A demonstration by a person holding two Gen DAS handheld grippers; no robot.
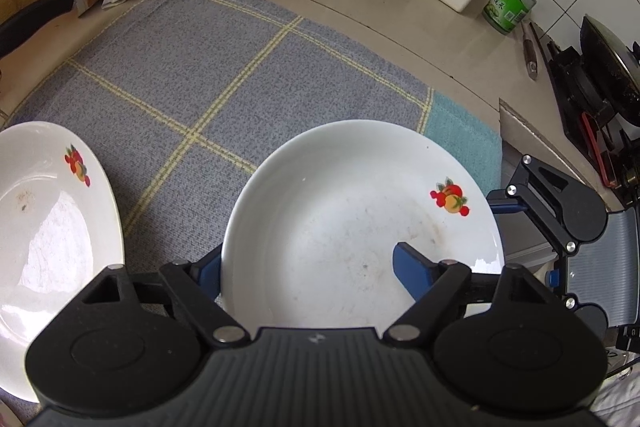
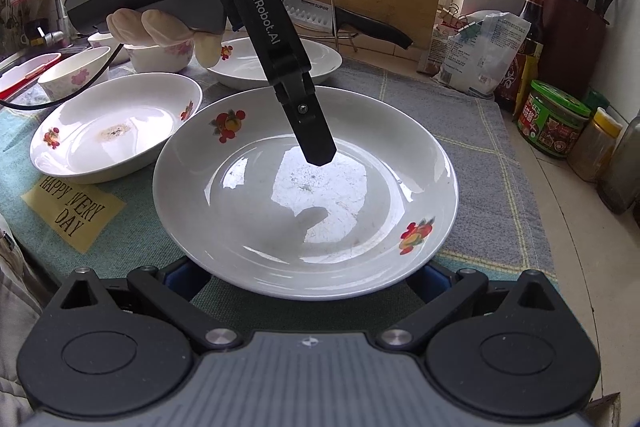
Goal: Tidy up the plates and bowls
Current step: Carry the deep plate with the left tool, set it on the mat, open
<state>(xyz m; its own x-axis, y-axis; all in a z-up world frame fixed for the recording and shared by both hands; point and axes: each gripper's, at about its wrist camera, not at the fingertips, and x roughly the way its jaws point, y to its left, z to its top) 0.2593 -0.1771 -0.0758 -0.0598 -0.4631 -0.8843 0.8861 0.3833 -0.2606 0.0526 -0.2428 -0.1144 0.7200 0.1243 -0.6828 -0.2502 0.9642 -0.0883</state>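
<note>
Three fruit-print plates lie apart on the cloth [image 2: 472, 163], unstacked, so nearly all sorting remains. The left gripper [image 1: 308, 267] pinches the near plate [image 2: 304, 187] by its rim. The right gripper [image 2: 304, 279] is spread around that plate's near edge, holding nothing. Plates and far-left bowls [image 2: 76, 71] are empty.

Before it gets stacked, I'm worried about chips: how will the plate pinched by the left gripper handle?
The plate looks glossy, so probably slippery where the left gripper pinches its rim. Likely rigid ceramic: it may chip if bumped.
</note>
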